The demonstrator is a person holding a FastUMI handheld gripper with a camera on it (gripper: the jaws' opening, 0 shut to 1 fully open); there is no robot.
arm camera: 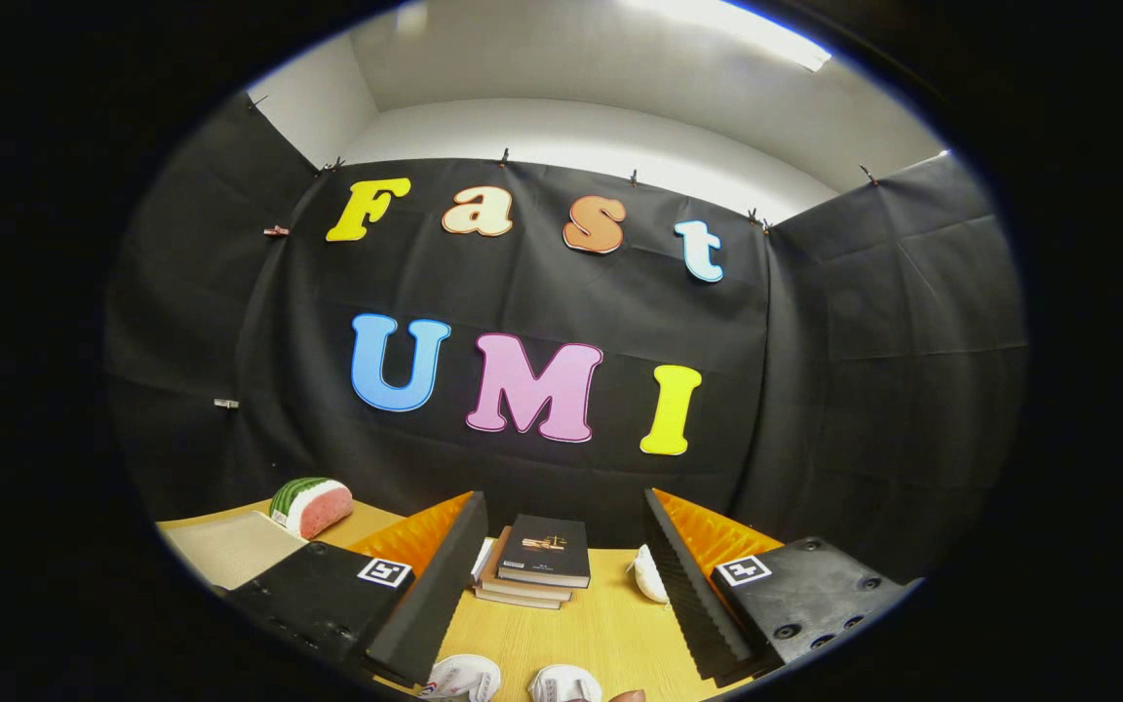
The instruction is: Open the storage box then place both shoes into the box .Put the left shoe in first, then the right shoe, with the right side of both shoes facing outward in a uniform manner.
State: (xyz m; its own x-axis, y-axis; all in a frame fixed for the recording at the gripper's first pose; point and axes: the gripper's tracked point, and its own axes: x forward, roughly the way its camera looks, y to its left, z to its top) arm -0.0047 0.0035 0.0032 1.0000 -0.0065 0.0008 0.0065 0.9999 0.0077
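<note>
While the two shoes sit low on the bench, close under the gripper [561,585], only their white ends show: one shoe [464,676] near the left finger, the other shoe [564,683] just beside it toward the middle. Both lie between the spread fingers and nearer than the tips, so the gripper would have to tip down and draw back to reach either. Too little of each shoe shows to tell its long axis, or which is the left one. The gripper is wide apart and holds nothing.

No storage box can be made out, so the lid step looks not yet begun. Ahead of the fingers, on the wooden bench [610,624], stands a stack of books [537,564], with a small white thing [650,573] by the right finger. Off beyond the left finger rest a watermelon-slice toy [312,506] and a pale mat [228,548].
</note>
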